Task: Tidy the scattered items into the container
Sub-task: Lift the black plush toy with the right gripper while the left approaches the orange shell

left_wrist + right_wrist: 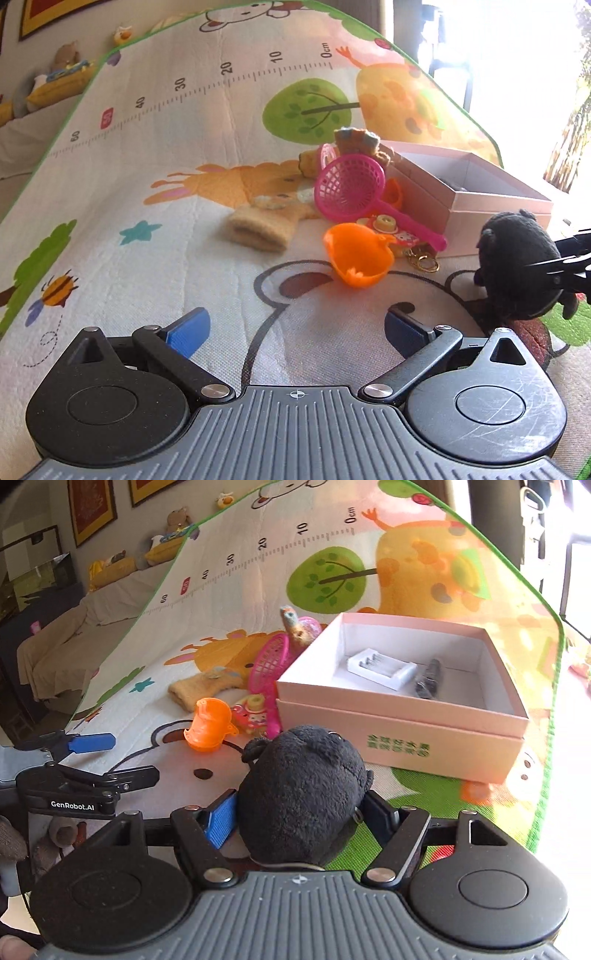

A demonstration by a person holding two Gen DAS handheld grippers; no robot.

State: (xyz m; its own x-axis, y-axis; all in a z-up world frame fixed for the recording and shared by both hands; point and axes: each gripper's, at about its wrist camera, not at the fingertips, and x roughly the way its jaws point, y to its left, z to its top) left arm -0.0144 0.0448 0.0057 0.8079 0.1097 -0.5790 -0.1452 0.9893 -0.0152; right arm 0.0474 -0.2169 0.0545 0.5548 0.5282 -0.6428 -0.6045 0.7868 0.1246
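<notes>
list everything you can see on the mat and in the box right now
play mat: 1, cartoon print, under everything
box: 1, pink, open, right on mat
white tray: 1, inside box
dark object: 1, inside box, unclear
plush toy: 1, black, between right fingers
net scoop: 1, pink, left of box
cup: 1, orange, on its side
knitted piece: 1, tan, left of scoop
keyring toy: 1, yellow-pink, beside cup
left gripper: open, empty
right gripper: shut on plush toy
</notes>
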